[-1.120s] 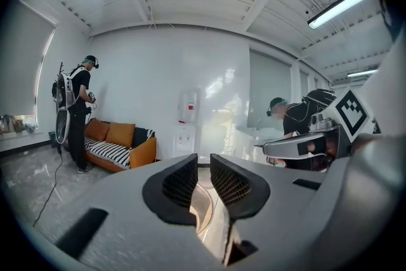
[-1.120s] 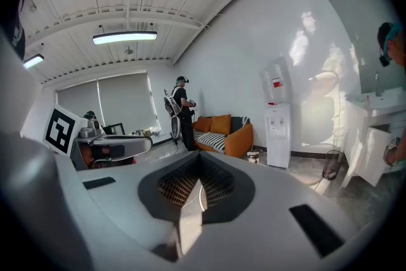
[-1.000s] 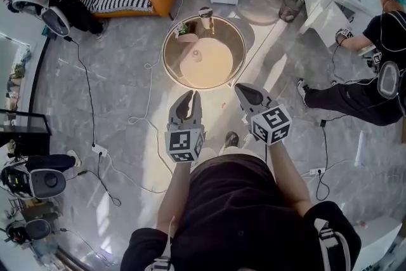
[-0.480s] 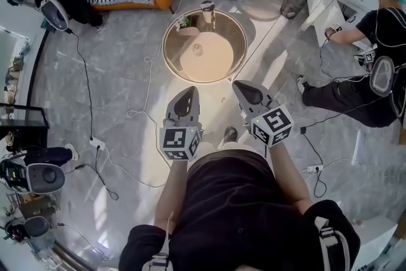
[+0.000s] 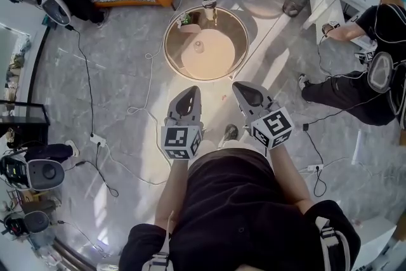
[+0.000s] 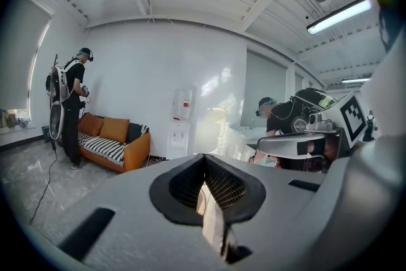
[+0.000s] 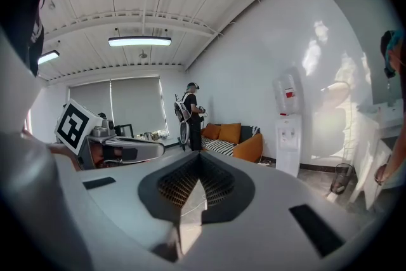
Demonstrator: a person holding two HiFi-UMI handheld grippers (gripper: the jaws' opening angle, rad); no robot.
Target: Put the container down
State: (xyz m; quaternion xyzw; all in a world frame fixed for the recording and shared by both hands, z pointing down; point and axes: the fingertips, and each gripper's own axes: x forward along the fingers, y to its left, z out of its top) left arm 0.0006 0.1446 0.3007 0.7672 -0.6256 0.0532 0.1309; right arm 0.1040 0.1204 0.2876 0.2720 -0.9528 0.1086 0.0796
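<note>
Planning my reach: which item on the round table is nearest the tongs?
The small clear cup, alone at the table centre; plant and tall cup stand at its far rim.

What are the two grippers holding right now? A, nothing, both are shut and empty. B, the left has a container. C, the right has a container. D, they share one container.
A: the left gripper and the right gripper each show jaws together with nothing between them, short of the round table.
</note>
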